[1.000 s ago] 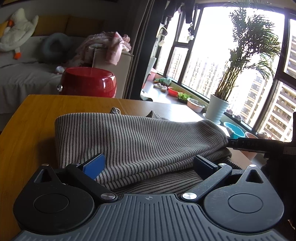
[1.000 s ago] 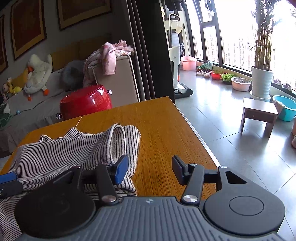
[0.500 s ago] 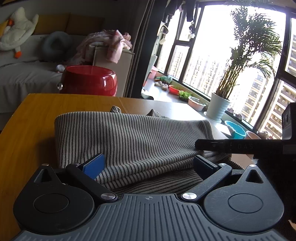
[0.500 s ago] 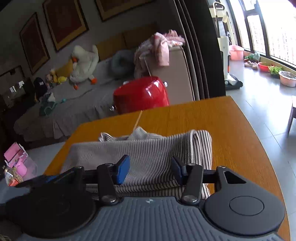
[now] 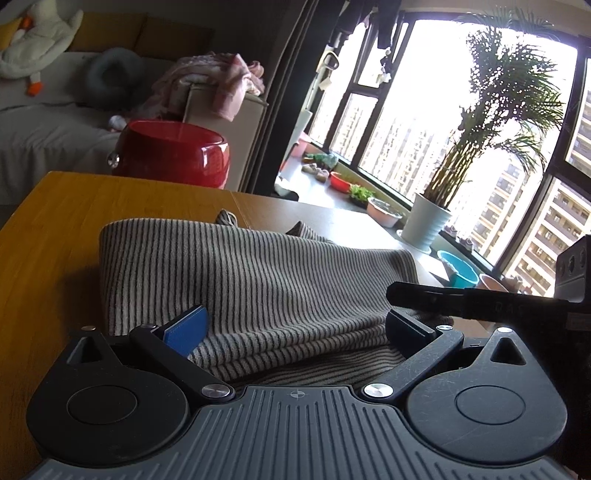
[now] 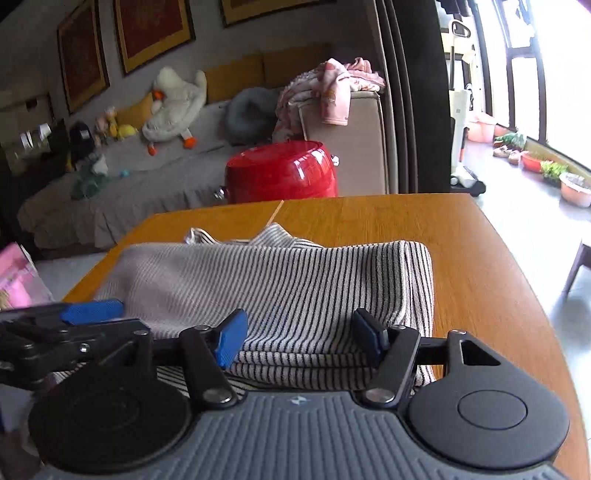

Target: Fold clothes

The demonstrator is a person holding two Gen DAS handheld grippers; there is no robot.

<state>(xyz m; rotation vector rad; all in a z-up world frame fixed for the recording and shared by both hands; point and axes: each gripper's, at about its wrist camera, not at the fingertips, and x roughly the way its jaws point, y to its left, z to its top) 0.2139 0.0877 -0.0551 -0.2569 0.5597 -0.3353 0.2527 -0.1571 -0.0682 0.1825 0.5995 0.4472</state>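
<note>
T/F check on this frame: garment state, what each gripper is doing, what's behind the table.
1. The striped garment lies folded on the wooden table. True.
2. The right gripper is clamped shut on a red pot. False: its jaws stand apart, straddling the garment's near edge, and have just been opening.
3. The left gripper is open with the garment between its fingers. True.
4. The red pot sits on the garment. False: it is beyond the table's far edge.
5. The table is bare. False: the garment is on it.

We identify a home living room: a sofa point(image 6: 122, 184) carrying a plush goose point(image 6: 173, 107), framed pictures point(image 6: 151, 33), a potted palm point(image 5: 432, 218) by large windows point(image 5: 424, 122), and a wooden worktop point(image 6: 461, 251).
</note>
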